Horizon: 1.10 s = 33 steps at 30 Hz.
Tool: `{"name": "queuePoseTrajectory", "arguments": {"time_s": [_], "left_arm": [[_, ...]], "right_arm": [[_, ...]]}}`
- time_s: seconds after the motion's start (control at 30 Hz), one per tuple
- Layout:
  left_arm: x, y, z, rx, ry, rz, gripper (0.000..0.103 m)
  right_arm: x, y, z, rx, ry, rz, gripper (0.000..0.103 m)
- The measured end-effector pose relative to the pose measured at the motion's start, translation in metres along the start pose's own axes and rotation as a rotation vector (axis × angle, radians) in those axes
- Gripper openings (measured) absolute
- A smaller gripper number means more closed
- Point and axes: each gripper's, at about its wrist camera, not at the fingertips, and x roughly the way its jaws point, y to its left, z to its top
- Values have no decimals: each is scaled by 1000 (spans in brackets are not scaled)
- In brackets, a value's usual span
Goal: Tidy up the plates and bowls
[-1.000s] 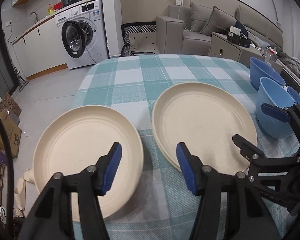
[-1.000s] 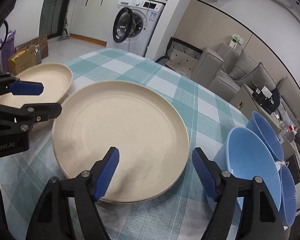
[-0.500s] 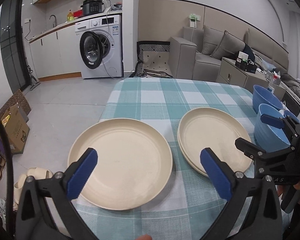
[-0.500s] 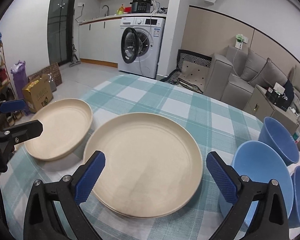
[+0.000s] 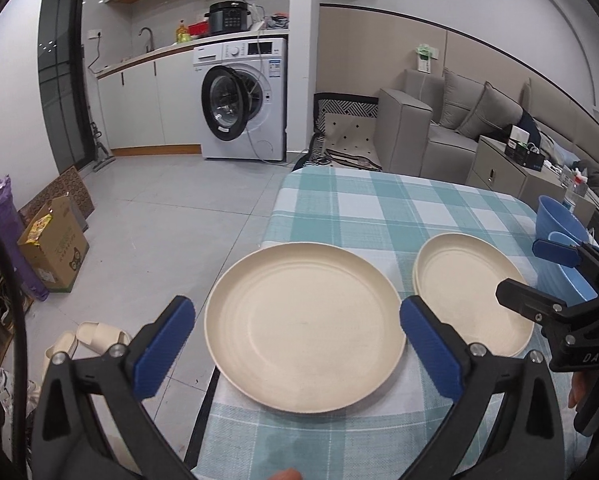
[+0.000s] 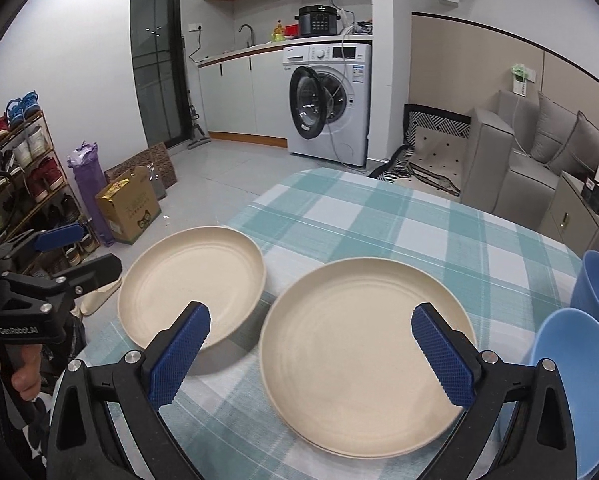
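Both grippers hung above the near edge of the checked table (image 5: pixel 379 208), each with its jaws spread wide and nothing between them. The left gripper (image 5: pixel 297 344) framed the single cream plate (image 5: pixel 303 332), which lay at the table's near left corner with its left rim just over the edge. The right gripper (image 6: pixel 311 352) faced the plate stack (image 6: pixel 363 360), which looked like two plates nested, just right of the single plate and apart from it. Blue bowls (image 6: pixel 571 364) stood at the right edge, one nearer and one farther, close beside the stack; a third could not be made out for sure.

The likely next step was lifting the single plate onto the stack. Its overhang was the main risk: a pad pressing down on the left rim could tip it off toward the floor (image 5: pixel 159 216), where slippers (image 5: pixel 87 340) lay. The rims looked smooth and shallow, so a pinch on the lip might slip. A wide swing of the right gripper could also knock the near bowl.
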Motion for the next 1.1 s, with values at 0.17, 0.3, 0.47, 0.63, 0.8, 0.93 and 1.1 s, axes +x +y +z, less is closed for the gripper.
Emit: {"name": "queuePoseTrajectory", "arguments": {"time_s": [0.17, 0.3, 0.47, 0.63, 0.8, 0.93, 1.1], "left_arm": [[5, 13, -2, -26, 7, 17, 103], [8, 22, -5, -48, 10, 41, 103], [18, 33, -11, -77, 29, 43, 103], [30, 40, -17, -91, 48, 64, 103], [44, 47, -23, -95, 76, 89, 103], [51, 51, -28, -102, 90, 73, 101], [58, 57, -30, -125, 91, 60, 92]], "right_arm": [[11, 12, 7, 0, 24, 37, 103], [23, 18, 9, 8, 51, 61, 103], [41, 23, 9, 19, 92, 81, 103], [58, 33, 8, -5, 120, 107, 103], [74, 44, 6, -29, 143, 127, 102], [85, 48, 5, -36, 147, 140, 98], [105, 46, 3, -20, 184, 153, 83]]}}
